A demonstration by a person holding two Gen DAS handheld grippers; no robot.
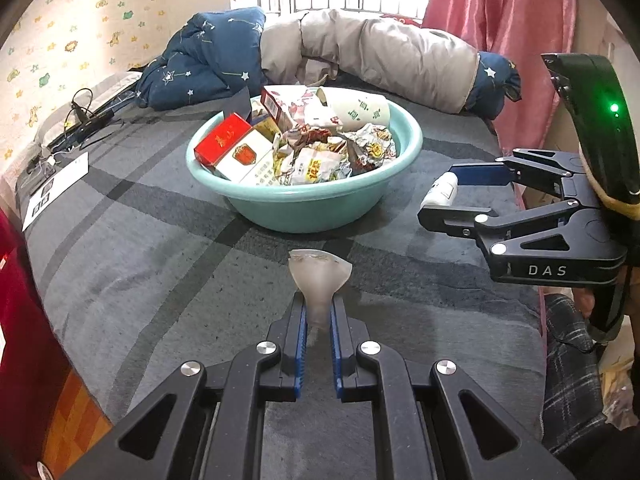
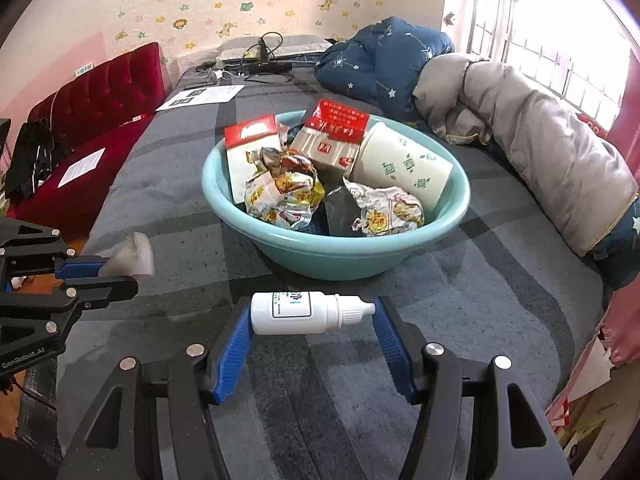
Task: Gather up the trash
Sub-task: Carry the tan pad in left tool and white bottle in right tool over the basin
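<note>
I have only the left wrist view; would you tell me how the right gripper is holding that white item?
Observer: The right gripper holds a small white dropper bottle sideways, one pad on its base, the other on its cap tip.
Operator: Thanks. Does anything sit in the basin behind the crumpled wrappers?
Observer: Yes, a dark flat piece lies between two wrappers, low in the teal basin.
Operator: And beyond the bed's left edge?
Observer: A red tufted bench carries a white sheet of paper.
</note>
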